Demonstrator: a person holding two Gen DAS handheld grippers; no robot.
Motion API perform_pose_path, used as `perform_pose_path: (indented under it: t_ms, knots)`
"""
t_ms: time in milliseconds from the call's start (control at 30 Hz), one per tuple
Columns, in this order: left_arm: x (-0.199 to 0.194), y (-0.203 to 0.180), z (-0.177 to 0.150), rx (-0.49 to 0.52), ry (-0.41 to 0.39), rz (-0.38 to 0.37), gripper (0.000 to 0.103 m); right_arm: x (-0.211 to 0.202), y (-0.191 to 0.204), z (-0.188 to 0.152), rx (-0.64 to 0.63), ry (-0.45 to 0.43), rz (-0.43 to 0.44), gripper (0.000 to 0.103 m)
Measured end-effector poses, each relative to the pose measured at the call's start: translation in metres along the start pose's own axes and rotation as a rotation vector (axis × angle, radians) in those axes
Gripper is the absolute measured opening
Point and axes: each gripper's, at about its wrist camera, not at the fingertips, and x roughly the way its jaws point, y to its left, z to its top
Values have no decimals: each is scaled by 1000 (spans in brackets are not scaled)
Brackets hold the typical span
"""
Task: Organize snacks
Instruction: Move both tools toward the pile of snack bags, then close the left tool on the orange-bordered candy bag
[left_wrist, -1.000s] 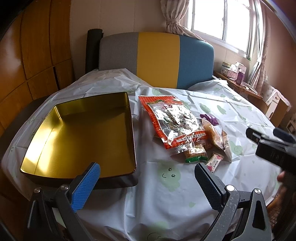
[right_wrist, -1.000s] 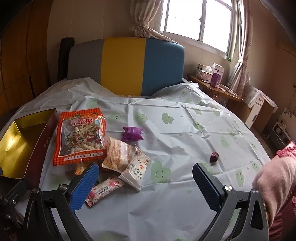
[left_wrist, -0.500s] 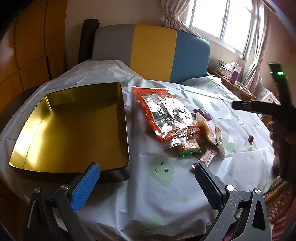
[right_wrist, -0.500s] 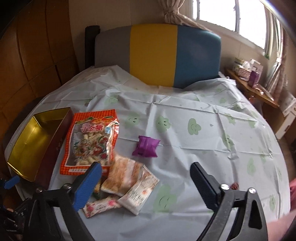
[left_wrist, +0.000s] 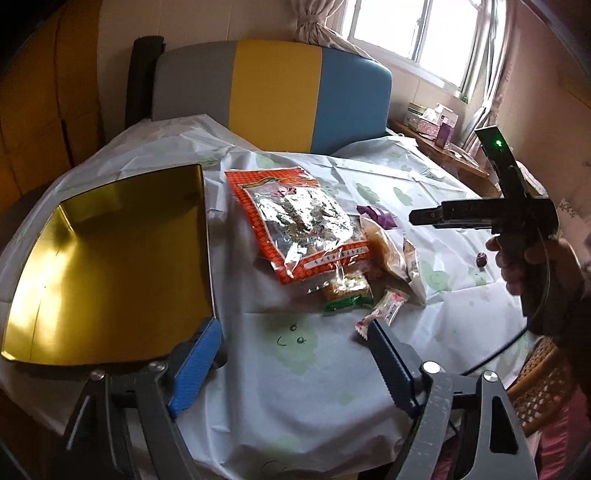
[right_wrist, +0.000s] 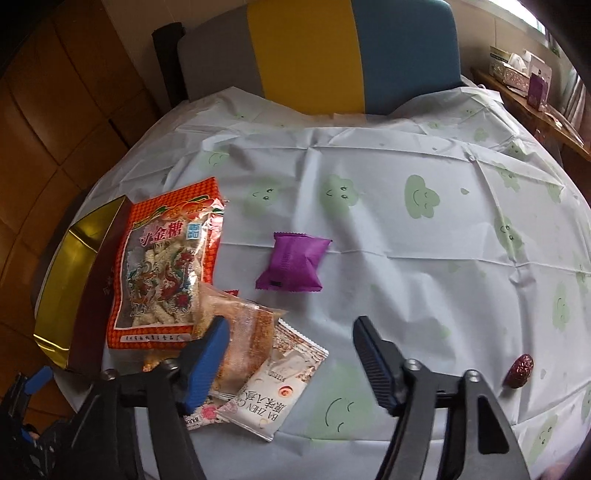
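Note:
A gold-lined tin lies open at the table's left; it shows at the left edge of the right wrist view. Beside it lies a big orange snack bag, with a purple packet, a clear pack of brown snack, a white sachet, a pink candy and a green-ended pack. A red date lies apart at the right. My left gripper is open, low over the near table edge. My right gripper is open and empty above the small packs.
A white tablecloth with green cloud faces covers the round table. A grey, yellow and blue chair back stands behind it. A wooden shelf with boxes is at the far right, and a wicker stool near the right edge.
My right gripper has risen and tipped downward over the snack pile, closing in on it. My left gripper has drifted forward slightly. Both stay open; the snacks have not moved.

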Motion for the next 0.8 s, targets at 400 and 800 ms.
perform_pose_path:
  t_ms: [400, 800]
  knots:
    - [28, 10, 42, -70, 53, -139, 54, 11, 35, -7, -122, 74, 129, 65]
    - [79, 18, 104, -75, 95, -141, 77, 38, 46, -8, -193, 99, -5, 61]
